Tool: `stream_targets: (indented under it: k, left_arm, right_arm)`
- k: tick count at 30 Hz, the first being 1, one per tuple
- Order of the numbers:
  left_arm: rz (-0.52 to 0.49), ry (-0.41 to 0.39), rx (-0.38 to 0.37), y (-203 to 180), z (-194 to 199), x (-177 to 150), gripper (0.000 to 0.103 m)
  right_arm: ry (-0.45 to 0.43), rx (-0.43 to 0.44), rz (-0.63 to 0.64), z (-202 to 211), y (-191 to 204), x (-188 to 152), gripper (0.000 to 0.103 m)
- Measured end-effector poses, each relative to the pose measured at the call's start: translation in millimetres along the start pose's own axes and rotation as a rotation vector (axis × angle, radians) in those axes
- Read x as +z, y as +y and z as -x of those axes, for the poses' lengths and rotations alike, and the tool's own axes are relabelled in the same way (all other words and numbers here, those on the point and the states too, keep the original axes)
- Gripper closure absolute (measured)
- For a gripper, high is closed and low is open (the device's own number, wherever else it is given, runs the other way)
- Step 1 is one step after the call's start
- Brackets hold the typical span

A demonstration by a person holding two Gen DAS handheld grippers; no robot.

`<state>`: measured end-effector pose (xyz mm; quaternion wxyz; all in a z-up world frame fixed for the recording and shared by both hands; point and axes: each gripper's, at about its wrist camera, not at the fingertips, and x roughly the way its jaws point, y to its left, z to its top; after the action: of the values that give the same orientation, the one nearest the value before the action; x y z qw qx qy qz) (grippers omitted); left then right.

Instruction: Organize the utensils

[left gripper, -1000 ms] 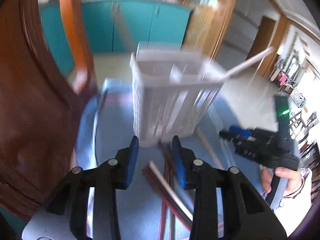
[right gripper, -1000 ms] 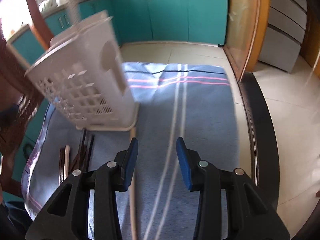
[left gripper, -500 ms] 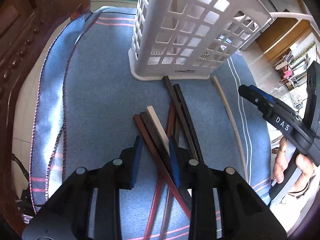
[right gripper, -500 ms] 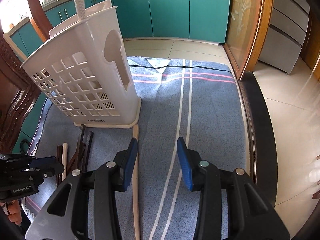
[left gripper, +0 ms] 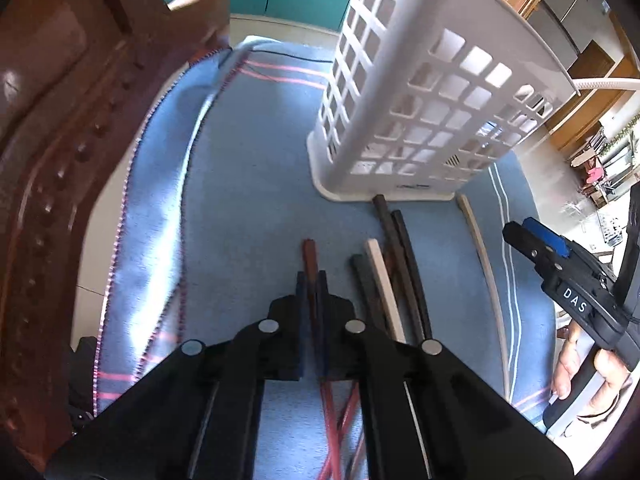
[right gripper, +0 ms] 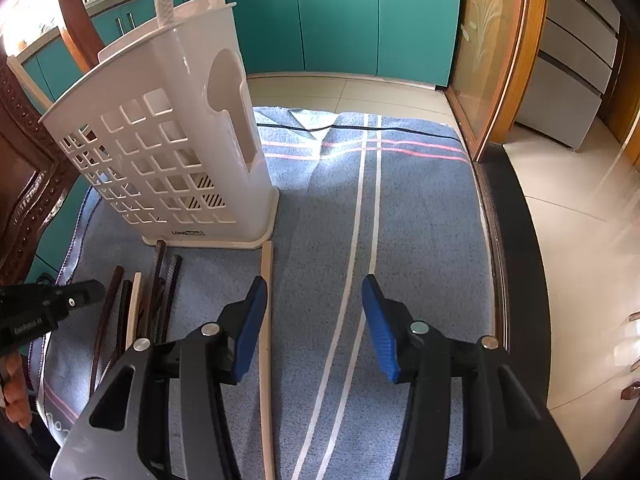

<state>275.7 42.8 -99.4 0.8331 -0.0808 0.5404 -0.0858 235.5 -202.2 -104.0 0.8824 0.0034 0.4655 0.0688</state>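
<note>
Left gripper (left gripper: 311, 280) newly around reddish-brown chopstick (left gripper: 309, 252)

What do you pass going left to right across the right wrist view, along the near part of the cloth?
left gripper → dark chopsticks → pale chopstick → right gripper → dark table edge
</note>
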Motion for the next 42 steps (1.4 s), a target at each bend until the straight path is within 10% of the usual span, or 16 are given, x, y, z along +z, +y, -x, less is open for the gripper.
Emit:
stream_targets:
  k: [20, 25, 35, 42]
  left_arm:
    - [-0.089, 0.005, 0.101, -15.8, -10.8, -10.5, 0.068]
    - [-0.11, -0.002, 0.139, -19.0, -10.0, -13.6, 0.066]
    - [-0.141, -0.017, 0.189, -27.5, -3.5, -21.2, 0.057]
    - [-0.177, -0.018, 0.215, -38.0, -4.8, -24.2, 0.052]
  right_arm:
    - [0.047, 0.016, 0.084, -10.1, 23.2, -8.6, 0.054]
    - [0.113, 0.016, 0.098, -18.3, 26.0, -14.4, 0.096]
    - [0.17, 0.116, 0.093, -3.9, 26.3, -28.2, 0.096]
    - [0.119, 0.08, 0.089, -2.8, 31.3, -24.8, 0.072]
